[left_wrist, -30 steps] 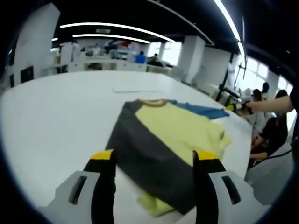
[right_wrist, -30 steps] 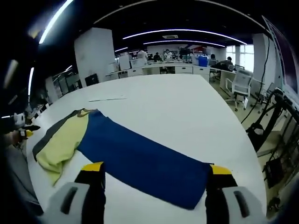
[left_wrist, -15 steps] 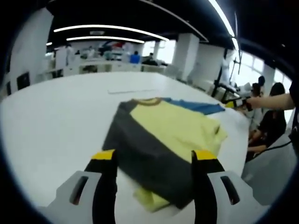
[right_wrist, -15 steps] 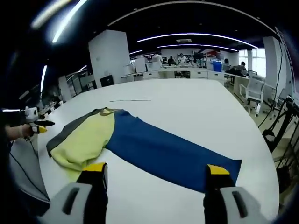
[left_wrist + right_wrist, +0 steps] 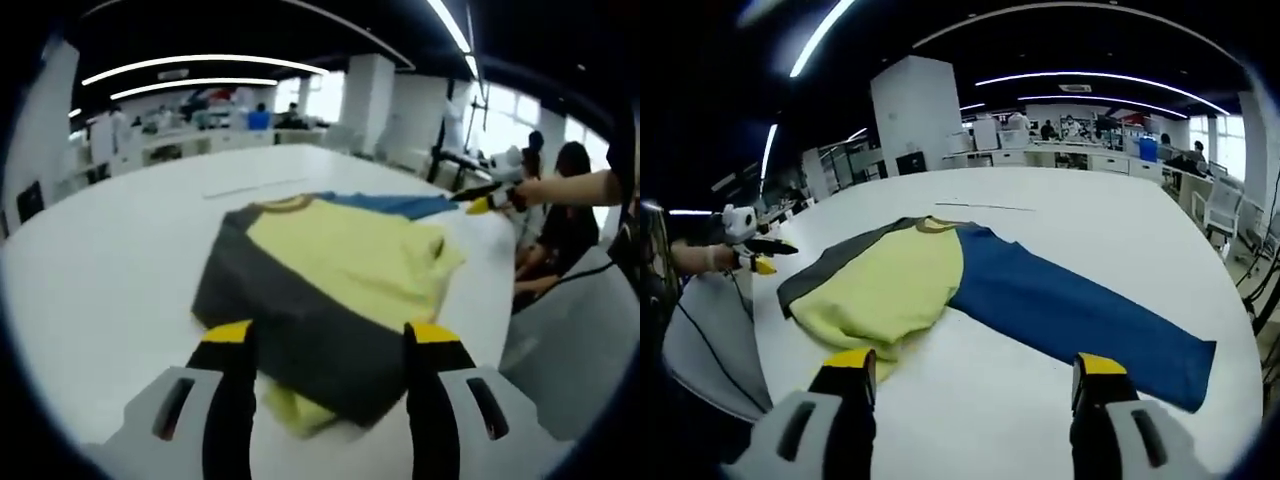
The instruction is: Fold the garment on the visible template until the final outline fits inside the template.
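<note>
Left tool (image 5: 323, 345): jaws stand apart, nothing between them, over the near hem of the garment (image 5: 330, 265). The garment lies flat on the white desk (image 5: 110, 260). In the left gripper view its near part is dark grey, with a yellow panel beyond it and a blue strip at the far side. A yellow fold of cloth shows under the grey edge, just beside the tool tips. The right tool (image 5: 492, 200) enters this view from the right, held in a hand, at the far end of the blue strip.

Right tool (image 5: 970, 375): jaws stand apart, empty, above bare desk (image 5: 980, 400) just short of the garment (image 5: 940, 285). Here the yellow part lies near left, the grey edge beyond it, and the blue part runs out to the right. The left tool (image 5: 758, 250) shows at the left edge, beside the grey edge. A thin pale strip (image 5: 985, 206) lies on the desk further back.
</note>
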The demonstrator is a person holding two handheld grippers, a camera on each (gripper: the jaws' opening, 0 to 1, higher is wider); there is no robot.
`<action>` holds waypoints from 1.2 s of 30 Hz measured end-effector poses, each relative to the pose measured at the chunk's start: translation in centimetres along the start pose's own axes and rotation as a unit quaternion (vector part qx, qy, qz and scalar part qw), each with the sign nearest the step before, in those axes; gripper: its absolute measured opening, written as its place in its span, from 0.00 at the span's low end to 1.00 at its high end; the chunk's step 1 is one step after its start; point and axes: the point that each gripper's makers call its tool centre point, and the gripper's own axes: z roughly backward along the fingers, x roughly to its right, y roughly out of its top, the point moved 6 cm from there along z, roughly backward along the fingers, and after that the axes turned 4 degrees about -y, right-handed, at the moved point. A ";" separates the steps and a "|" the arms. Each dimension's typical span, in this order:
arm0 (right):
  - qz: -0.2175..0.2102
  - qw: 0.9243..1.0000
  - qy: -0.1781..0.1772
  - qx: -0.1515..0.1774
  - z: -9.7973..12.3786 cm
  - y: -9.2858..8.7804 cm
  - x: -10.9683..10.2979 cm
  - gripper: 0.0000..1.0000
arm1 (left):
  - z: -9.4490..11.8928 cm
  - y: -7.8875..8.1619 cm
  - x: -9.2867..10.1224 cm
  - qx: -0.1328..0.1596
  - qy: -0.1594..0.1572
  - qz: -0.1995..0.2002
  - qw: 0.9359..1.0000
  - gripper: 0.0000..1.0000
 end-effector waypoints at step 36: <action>0.012 0.997 0.077 0.002 -1.1 -0.9 -7.7 0.68 | -1.6 -4.2 3.7 -0.173 -0.107 -0.383 0.901 0.25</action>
